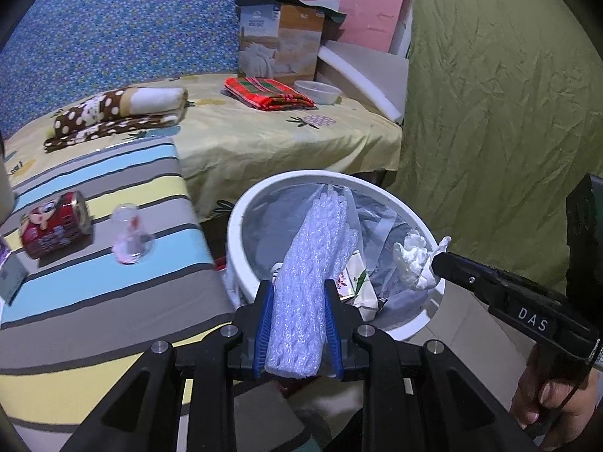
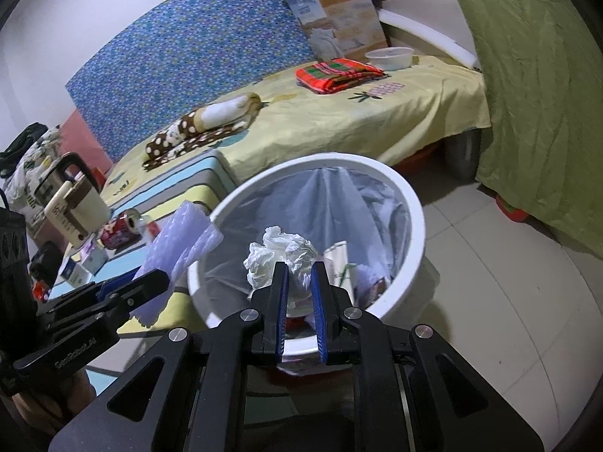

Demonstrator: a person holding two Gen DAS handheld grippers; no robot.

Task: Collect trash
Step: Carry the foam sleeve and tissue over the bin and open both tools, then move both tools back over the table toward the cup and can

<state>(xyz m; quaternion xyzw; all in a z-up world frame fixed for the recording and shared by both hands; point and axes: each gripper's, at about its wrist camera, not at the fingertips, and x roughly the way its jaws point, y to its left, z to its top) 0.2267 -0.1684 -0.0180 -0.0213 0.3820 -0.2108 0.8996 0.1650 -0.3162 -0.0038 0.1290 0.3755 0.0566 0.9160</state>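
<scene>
While both hands hover at the white bin, each already has trash clamped: the left gripper is clenched on a foam-net sleeve held lengthwise btwn its blue pads, far end poking out over the bin's mouth, and the right gripper is pinched tight on a crumpled tissue, also above the opening. Sleeve looks v. light and springy, squashes under the pads, so a mid-body grip like this one seems right; it'd prob. spring back and drift on release. Tissue is soft, near weightless, might cling to a pad instead of dropping, so I'd want it well inside the rim first. Still on the striped surface beside the bin: a red can lying on its side, stiff and likely to roll, best taken across the body, and a clear plastic cup, thin, crushable, w/ pinkish residue. Bin's bottom is hidden by the liner and packets already in there; can't tell how full. Items at the left edge of the left wrist view are cut off, unreadable.
</scene>
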